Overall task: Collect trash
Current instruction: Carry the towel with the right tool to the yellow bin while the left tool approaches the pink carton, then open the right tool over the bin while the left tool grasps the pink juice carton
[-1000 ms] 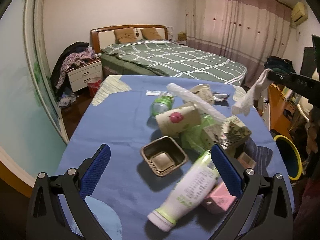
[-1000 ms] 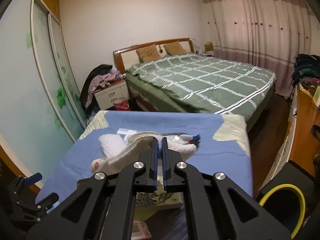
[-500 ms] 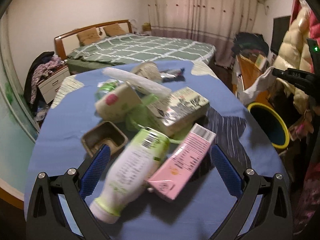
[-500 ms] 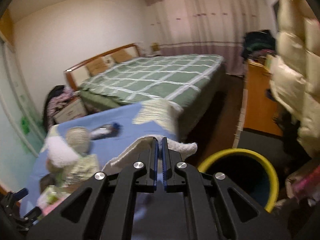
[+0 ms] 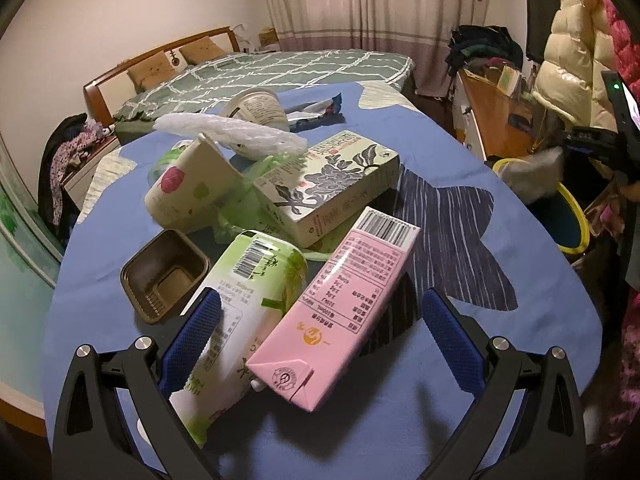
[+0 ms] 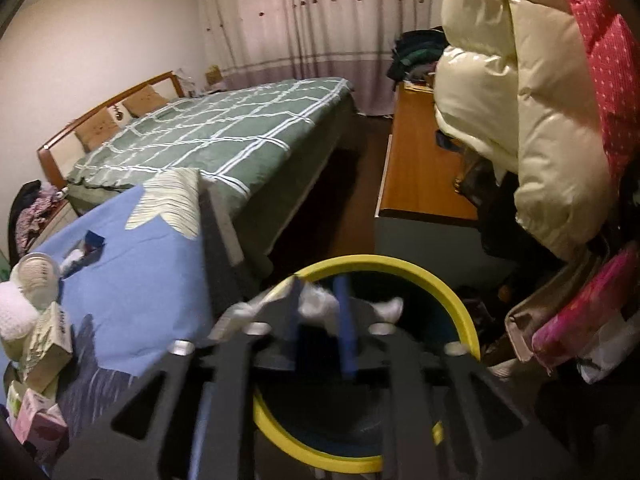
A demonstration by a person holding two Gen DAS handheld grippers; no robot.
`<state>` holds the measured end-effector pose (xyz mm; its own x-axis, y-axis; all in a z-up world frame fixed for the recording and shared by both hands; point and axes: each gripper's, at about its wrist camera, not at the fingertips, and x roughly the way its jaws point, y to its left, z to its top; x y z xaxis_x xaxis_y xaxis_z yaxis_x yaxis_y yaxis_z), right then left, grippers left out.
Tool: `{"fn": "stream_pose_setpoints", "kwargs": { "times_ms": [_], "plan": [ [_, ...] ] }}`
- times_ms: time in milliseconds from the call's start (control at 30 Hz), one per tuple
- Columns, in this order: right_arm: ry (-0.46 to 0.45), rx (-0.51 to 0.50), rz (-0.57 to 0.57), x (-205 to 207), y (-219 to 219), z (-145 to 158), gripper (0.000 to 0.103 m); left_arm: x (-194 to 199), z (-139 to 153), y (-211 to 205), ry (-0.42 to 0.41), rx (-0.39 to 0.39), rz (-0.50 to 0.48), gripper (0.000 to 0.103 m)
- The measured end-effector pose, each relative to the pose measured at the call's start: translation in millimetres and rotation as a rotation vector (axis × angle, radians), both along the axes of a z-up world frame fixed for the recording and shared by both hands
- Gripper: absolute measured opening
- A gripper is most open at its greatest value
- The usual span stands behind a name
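Over the yellow-rimmed bin (image 6: 460,300), right tool (image 6: 320,320) has just been opening, white wad (image 6: 316,304) between its pads; left tool (image 5: 320,336), spread, faces cartons at twelve o'clock on the surface (image 5: 520,280), uncollected.

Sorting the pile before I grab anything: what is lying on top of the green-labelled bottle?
The pink carton leans across the green-labelled bottle. The left hand-held gripper finger covers its lower left side.

The left gripper (image 5: 320,328) points down at a slant with its jaws spread wide, while the right gripper (image 6: 320,320), blurred and tilted downward, has just been opening its jaws.
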<state>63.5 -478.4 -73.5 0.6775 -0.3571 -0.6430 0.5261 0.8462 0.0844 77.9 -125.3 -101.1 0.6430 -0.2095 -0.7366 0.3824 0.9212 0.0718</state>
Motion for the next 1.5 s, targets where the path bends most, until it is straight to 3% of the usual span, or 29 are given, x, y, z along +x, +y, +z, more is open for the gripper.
{"fn": "stream_pose_setpoints", "kwargs": {
  "times_ms": [100, 200, 367, 467, 567, 667, 733, 800, 867, 1033, 1133, 1200, 1500],
  "plan": [
    [-0.039, 0.015, -0.012, -2, 9, 0, 0.037, -3, 0, -2, -0.001, 0.004, -0.018, 0.099],
    [-0.080, 0.019, -0.006, 0, 27, 0, 0.046, -7, -1, -6, -0.003, 0.007, -0.049, 0.099],
    [-0.131, 0.017, 0.014, 6, 52, -4, 0.047, -10, -3, -13, -0.009, 0.017, -0.092, 0.099],
    [-0.149, 0.006, -0.003, 8, 58, -6, 0.047, -10, -7, -16, 0.032, -0.007, -0.133, 0.098],
    [-0.144, 0.000, -0.009, 11, 61, -8, 0.048, -11, -9, -19, 0.018, 0.025, -0.156, 0.098],
    [-0.142, 0.003, -0.007, 12, 61, -7, 0.048, -11, -9, -21, 0.031, 0.005, -0.193, 0.098],
    [-0.143, 0.004, -0.004, 12, 60, -7, 0.048, -12, -9, -26, 0.051, -0.021, -0.232, 0.094],
    [-0.145, 0.002, -0.002, 10, 61, -6, 0.049, -11, -10, -29, 0.090, -0.060, -0.275, 0.083],
    [-0.148, -0.001, -0.001, 8, 61, -4, 0.050, -6, -12, -31, 0.112, -0.081, -0.274, 0.081],
    [-0.158, -0.011, 0.002, 2, 59, 3, 0.052, 12, -23, -32, 0.138, -0.042, -0.237, 0.078],
    [-0.165, -0.016, 0.003, -4, 57, 8, 0.052, 18, -30, -38, 0.175, -0.029, -0.249, 0.062],
    [-0.167, -0.020, 0.006, -8, 56, 12, 0.052, 23, -32, -38, 0.189, -0.034, -0.245, 0.047],
    [-0.141, -0.031, 0.029, -32, 46, 17, 0.052, 22, -14, -61, 0.181, -0.089, -0.272, 0.042]
  ]
}}
